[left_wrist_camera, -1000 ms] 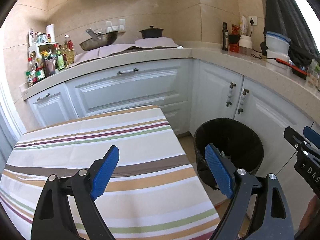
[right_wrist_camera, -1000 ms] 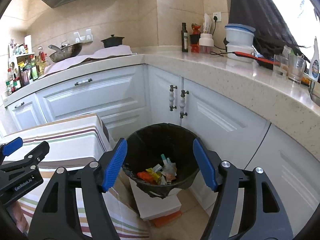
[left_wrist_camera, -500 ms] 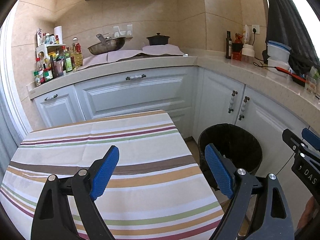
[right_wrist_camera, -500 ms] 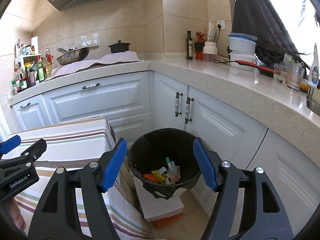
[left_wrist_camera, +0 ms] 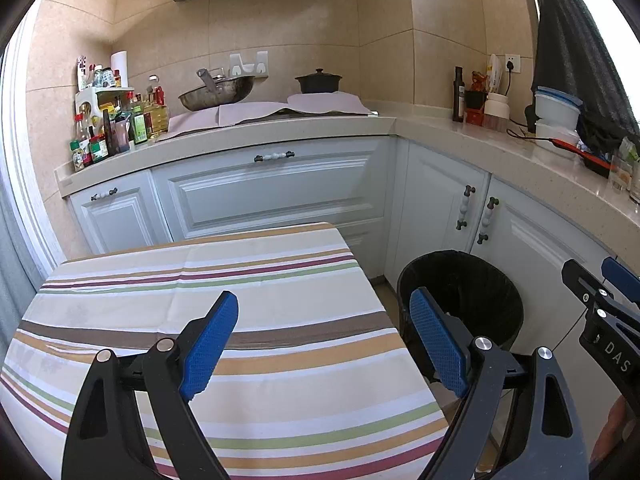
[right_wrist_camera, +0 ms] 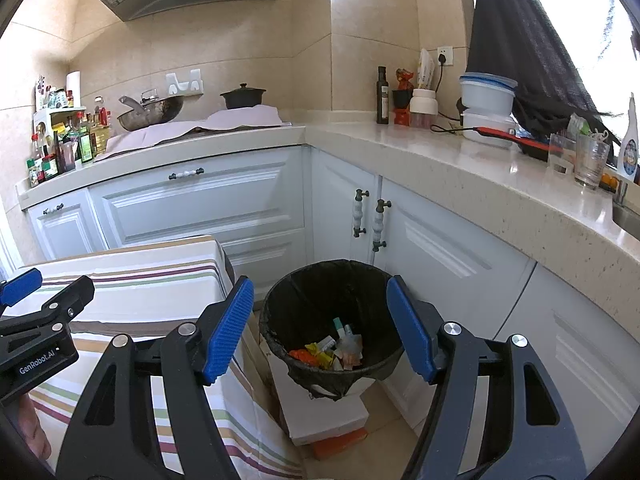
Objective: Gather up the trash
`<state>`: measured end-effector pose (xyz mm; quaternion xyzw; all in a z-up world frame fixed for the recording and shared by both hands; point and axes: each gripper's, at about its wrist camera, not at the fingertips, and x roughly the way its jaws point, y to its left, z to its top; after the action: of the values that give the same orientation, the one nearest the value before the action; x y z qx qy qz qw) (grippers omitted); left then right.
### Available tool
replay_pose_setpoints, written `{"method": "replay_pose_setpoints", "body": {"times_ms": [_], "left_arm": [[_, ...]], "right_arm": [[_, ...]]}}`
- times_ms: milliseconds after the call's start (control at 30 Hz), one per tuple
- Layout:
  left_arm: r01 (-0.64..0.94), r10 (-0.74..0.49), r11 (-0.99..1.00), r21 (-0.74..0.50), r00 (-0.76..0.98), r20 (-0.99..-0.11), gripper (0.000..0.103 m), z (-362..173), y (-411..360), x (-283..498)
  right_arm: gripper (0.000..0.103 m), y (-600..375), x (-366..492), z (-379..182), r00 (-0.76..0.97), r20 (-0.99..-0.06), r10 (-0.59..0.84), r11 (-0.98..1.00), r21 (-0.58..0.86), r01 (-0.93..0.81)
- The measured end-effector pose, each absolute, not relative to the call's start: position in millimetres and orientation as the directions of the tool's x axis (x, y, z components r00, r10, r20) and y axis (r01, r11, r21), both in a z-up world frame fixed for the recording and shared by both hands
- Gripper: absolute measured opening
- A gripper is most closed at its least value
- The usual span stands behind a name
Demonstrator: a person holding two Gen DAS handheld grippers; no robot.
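A: How many claws?
B: Two, a left claw [left_wrist_camera: 324, 344] and a right claw [right_wrist_camera: 320, 330].
A: Bins?
B: One black bin [right_wrist_camera: 280, 312]. The wrappers [right_wrist_camera: 328, 352] inside are too jumbled to count.
A: On the counter?
B: One wok [right_wrist_camera: 150, 114], one black pot [right_wrist_camera: 243, 97], one dark bottle [right_wrist_camera: 382, 96], two stacked tubs [right_wrist_camera: 486, 98], two glasses [right_wrist_camera: 591, 160].

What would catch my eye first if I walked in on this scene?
Two open, empty blue-padded tools: the left gripper over a striped tablecloth, the right gripper above a black-lined trash bin on the floor beside the table. Colourful wrappers lie at its bottom.
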<state>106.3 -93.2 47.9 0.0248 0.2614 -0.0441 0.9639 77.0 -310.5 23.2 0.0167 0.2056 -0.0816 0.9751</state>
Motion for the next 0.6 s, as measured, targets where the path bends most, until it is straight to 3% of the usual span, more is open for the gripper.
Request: {"method": "replay_pose_setpoints", "body": {"times_ms": [600], "left_arm": [[0.082, -0.064, 0.997, 0.014, 0.86, -0.507, 0.085, 46.2, -87.1, 105.8]], "right_arm": [[0.067, -302.6, 78.0, 22.1, 0.9, -0.409, -0.149, 0.987, -0.006, 0.161]]}}
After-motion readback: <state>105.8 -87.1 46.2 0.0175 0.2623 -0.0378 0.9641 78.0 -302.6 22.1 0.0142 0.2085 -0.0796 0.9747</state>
